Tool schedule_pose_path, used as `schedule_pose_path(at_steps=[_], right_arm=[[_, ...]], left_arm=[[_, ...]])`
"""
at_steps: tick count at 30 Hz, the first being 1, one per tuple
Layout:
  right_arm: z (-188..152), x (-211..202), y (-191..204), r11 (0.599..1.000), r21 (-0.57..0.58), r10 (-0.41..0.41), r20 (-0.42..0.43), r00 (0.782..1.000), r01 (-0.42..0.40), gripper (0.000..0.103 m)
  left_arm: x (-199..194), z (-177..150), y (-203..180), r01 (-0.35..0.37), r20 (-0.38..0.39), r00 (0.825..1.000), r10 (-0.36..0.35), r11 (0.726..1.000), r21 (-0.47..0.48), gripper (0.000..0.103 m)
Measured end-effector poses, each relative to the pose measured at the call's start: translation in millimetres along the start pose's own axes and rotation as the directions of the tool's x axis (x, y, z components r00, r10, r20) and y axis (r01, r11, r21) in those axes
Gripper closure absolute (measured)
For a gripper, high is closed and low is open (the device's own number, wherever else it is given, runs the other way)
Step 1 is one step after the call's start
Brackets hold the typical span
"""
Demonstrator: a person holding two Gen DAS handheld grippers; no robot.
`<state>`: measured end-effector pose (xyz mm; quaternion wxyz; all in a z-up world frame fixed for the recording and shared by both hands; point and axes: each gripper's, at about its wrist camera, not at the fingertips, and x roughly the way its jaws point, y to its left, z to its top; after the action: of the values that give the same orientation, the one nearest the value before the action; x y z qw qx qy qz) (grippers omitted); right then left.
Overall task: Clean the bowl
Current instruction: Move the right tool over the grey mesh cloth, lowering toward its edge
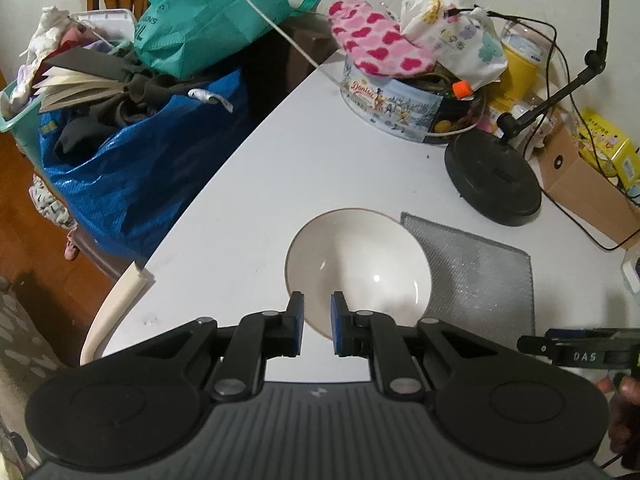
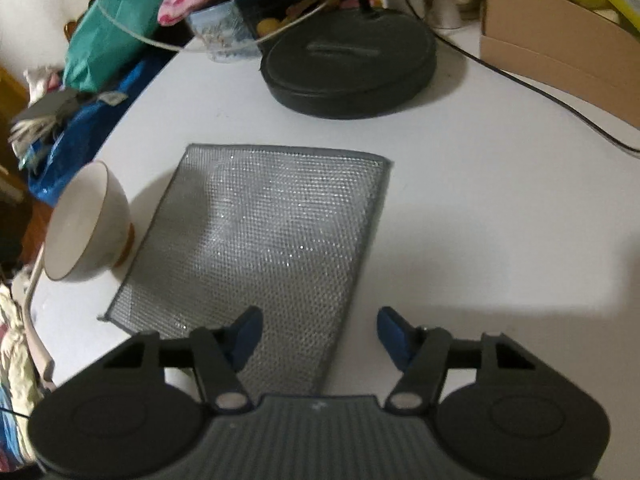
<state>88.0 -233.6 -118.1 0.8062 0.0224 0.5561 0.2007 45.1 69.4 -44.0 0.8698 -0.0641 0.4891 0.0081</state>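
A white bowl (image 1: 358, 268) with a brown rim stands on the white table (image 1: 260, 184). It also shows at the left of the right wrist view (image 2: 86, 224). A silver-grey mesh cloth (image 1: 480, 276) lies flat just right of the bowl, and fills the middle of the right wrist view (image 2: 264, 248). My left gripper (image 1: 317, 320) is open with a narrow gap, its fingertips over the bowl's near rim, holding nothing. My right gripper (image 2: 318, 336) is wide open just above the cloth's near edge, holding nothing.
A black round lamp base (image 1: 494, 184) stands behind the cloth. A cookie tin (image 1: 394, 108) with clutter, a cardboard box (image 1: 580, 184) and cables sit at the back. A blue bag (image 1: 132, 176) and teal bag (image 1: 208, 20) stand beyond the table's left edge.
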Motion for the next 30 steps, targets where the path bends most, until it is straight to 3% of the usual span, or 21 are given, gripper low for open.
schedule_pose_path(at_steps=[6,9,11,18,22,25,27,30], right_arm=[[-9.7,-0.3,14.9,0.992,-0.113,-0.051,0.065,0.997,0.058,0.042],[-13.1,0.6,20.6,0.985,-0.154,-0.067,0.093,0.993,0.081,0.084],[-12.6,2.9,16.1,0.987,-0.147,-0.045,0.099,0.994,0.060,0.102],[-9.7,1.5,1.8,0.995,-0.101,-0.012,0.100,0.995,0.022,0.103],[3.4,-16.4,-12.8,0.991,-0.115,-0.054,0.126,0.991,0.069,0.103],[14.9,-16.0,-8.1,0.985,-0.157,-0.062,0.092,0.994,0.076,0.088],[25.1,-11.2,8.5,0.984,-0.157,-0.070,0.074,0.995,0.081,0.033],[30.6,-5.9,31.7,0.981,-0.191,-0.012,0.083,0.996,0.027,0.034]], left_arm=[[-3.4,1.7,-2.3,-0.006,0.004,1.000,0.006,1.000,0.014,0.091],[-5.2,2.5,-3.4,-0.008,0.006,1.000,0.008,1.000,0.020,0.091],[-6.2,2.9,-4.0,-0.010,0.007,1.000,0.010,1.000,0.024,0.091],[-9.2,5.8,-7.0,-0.009,0.018,1.000,0.009,1.000,0.022,0.091],[-10.2,6.5,-7.7,-0.006,0.022,1.000,0.006,1.000,0.019,0.091],[-7.9,5.0,-8.6,-0.004,0.015,1.000,0.004,1.000,0.017,0.091],[-7.2,4.7,-9.3,-0.001,0.012,1.000,0.001,1.000,0.016,0.091],[-6.9,4.7,-9.3,0.004,0.010,1.000,-0.004,1.000,0.010,0.091]])
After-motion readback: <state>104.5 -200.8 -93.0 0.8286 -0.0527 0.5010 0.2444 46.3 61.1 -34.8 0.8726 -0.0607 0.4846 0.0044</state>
